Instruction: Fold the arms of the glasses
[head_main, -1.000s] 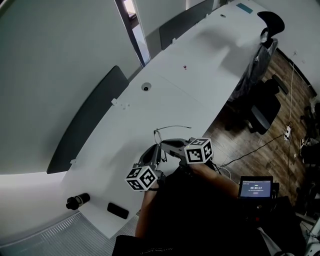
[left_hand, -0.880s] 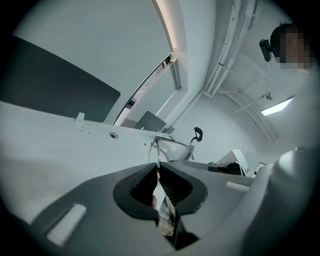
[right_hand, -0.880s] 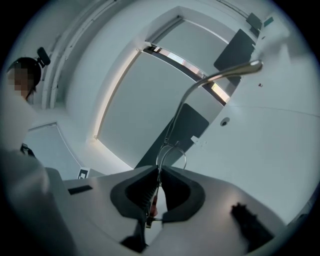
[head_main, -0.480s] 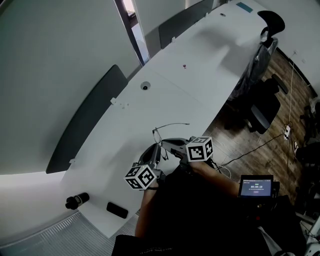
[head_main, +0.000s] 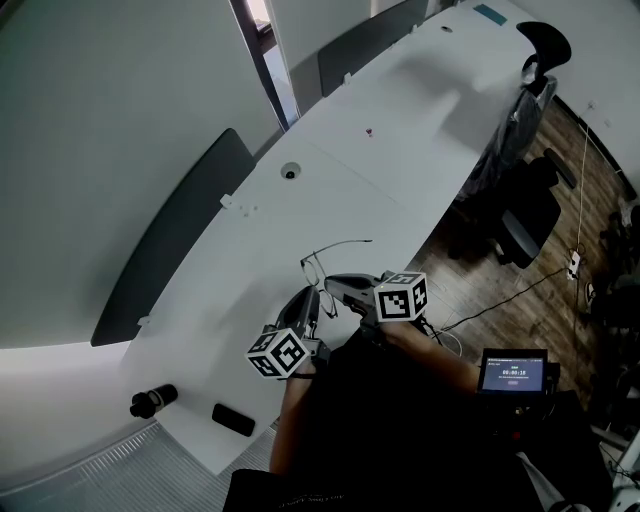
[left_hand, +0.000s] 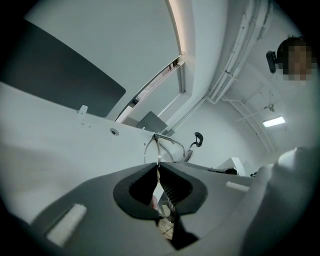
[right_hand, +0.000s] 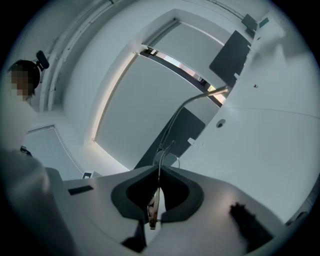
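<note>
Now L hand-held gripper (left_hand: 158, 167), R one (right_hand: 159, 174) pinch glasses (head_main: 313, 267).

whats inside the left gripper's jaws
The left gripper is shut on the glasses, pinching the thin frame. The pads cover the pinched part deeper in.

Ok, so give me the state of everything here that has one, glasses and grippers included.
left gripper: shut on the glasses.
right gripper: shut on the glasses.
glasses: held by both, one arm sticking out unfolded.
small screen: lit.
</note>
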